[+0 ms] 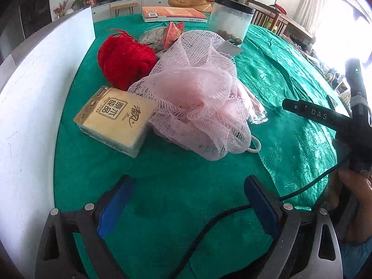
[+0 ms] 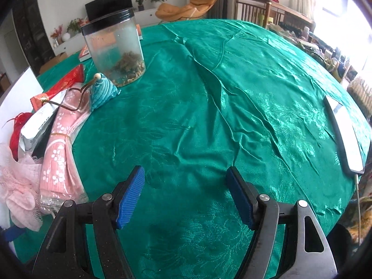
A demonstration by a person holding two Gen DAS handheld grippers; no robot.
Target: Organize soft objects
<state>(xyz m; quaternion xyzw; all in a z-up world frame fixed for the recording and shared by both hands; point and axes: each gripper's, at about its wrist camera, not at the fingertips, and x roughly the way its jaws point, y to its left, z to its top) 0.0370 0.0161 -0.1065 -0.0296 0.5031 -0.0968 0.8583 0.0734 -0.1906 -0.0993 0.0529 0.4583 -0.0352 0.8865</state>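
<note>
On the green tablecloth [image 1: 162, 186] lies a pile of soft things: a pink mesh bath sponge [image 1: 195, 97], a ball of red yarn [image 1: 125, 58] behind it and a yellow tissue pack [image 1: 114, 118] at its left. My left gripper [image 1: 188, 186] hangs open a little short of the sponge and tissue pack, with nothing between its blue pads. The right wrist view shows the sponge [image 2: 16, 186] at the far left beside a wrapped pink towel [image 2: 60, 153] and a small teal pouch [image 2: 102, 90]. My right gripper [image 2: 184, 174] is open over bare cloth, to the right of the towel.
A clear jar with a black lid [image 2: 116, 48] stands behind the pile, with a book [image 1: 174, 14] and a red snack packet [image 2: 62, 84] nearby. A white board [image 1: 34, 93] walls the left side. A phone [image 2: 346, 134] lies at the table's right edge.
</note>
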